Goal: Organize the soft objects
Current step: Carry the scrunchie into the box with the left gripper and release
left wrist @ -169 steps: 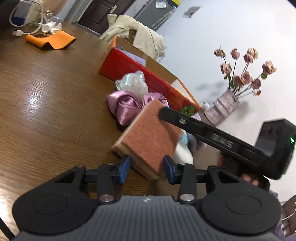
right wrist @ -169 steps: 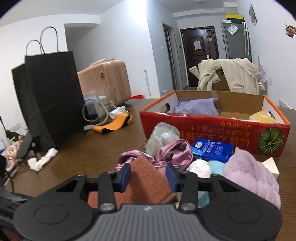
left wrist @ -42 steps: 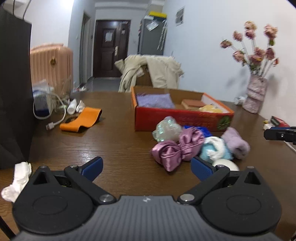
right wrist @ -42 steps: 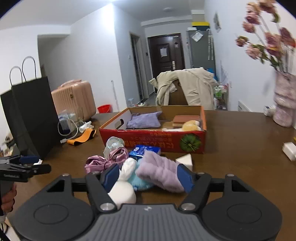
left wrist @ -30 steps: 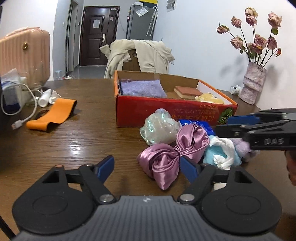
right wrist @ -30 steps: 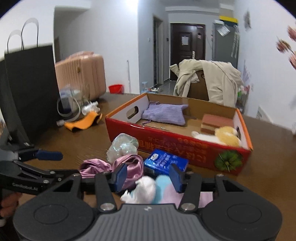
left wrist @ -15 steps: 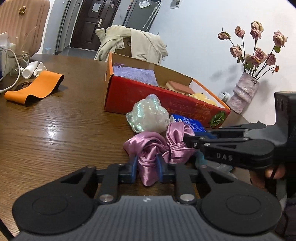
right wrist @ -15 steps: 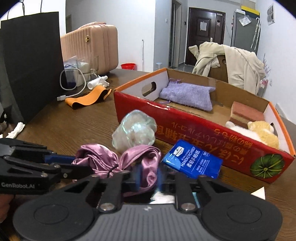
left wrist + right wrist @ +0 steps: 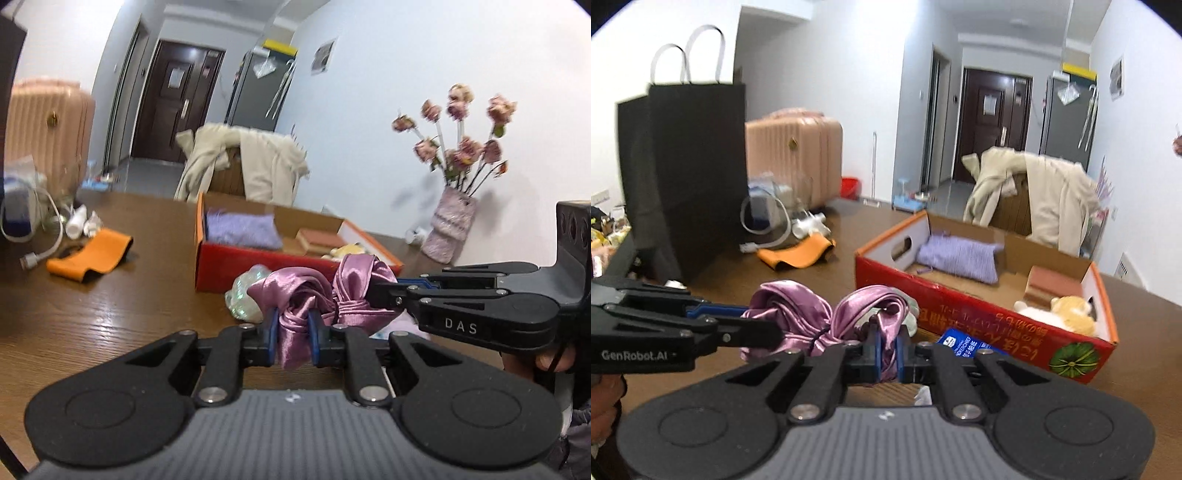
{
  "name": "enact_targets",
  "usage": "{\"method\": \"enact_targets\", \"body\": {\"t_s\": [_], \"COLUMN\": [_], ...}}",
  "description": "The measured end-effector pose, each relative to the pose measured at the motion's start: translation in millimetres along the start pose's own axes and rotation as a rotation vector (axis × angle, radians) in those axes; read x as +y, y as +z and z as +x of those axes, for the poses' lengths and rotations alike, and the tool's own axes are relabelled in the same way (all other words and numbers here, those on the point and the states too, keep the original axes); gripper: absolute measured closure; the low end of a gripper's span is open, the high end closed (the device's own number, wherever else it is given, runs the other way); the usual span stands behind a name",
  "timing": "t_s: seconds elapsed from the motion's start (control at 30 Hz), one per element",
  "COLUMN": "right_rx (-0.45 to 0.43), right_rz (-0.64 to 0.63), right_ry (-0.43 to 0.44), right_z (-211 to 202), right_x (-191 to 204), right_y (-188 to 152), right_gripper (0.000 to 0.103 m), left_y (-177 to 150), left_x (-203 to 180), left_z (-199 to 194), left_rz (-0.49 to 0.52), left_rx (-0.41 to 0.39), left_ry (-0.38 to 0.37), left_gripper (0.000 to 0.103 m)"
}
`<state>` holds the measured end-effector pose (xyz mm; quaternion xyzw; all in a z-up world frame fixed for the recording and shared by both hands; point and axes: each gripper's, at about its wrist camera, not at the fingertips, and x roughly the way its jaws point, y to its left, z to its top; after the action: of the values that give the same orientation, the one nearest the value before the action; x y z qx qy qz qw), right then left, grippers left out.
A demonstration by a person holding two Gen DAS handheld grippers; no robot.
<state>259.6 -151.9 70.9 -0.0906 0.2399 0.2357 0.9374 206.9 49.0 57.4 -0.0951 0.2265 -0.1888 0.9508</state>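
Satin bow (image 9: 317, 291) pinched at both lobes, one gripper per side, raised just off the worktop (image 9: 110, 302) in front of the box (image 9: 258, 258).

Left gripper (image 9: 291, 332) is clamped on the left lobe; right gripper (image 9: 886, 349) is fully clenched on the right lobe, thin fabric bunched between the pads. Judged: very light, limp, glossy and so slippery; no stiffness, the lobes would sag from any single hold. Best purchase looks to be the tied knot or a thick gathered fold, not a single layer. Not fragile, though hard pulling apart may undo the tie. The box already holds a purple cloth (image 9: 960, 258), a sponge (image 9: 1052, 284) and a plush toy (image 9: 1067, 314).
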Motion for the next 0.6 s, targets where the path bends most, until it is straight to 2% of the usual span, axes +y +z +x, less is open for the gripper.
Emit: {"method": "enact_targets", "body": {"t_s": [0.3, 0.6], "right_rx": [-0.101, -0.162], "right_rz": [0.013, 0.019], "right_ry": [-0.008, -0.029], "right_z": [-75, -120], "right_x": [21, 25], "right_y": [-7, -17], "right_gripper": [0.095, 0.095], "left_y": [0, -3], "left_x": [-38, -63], "left_z": [-61, -86], "left_rz": [0.062, 0.098], "left_rx": [-0.098, -0.133], "left_ry": [-0.007, -0.034], "left_gripper": [0.086, 0.086]}}
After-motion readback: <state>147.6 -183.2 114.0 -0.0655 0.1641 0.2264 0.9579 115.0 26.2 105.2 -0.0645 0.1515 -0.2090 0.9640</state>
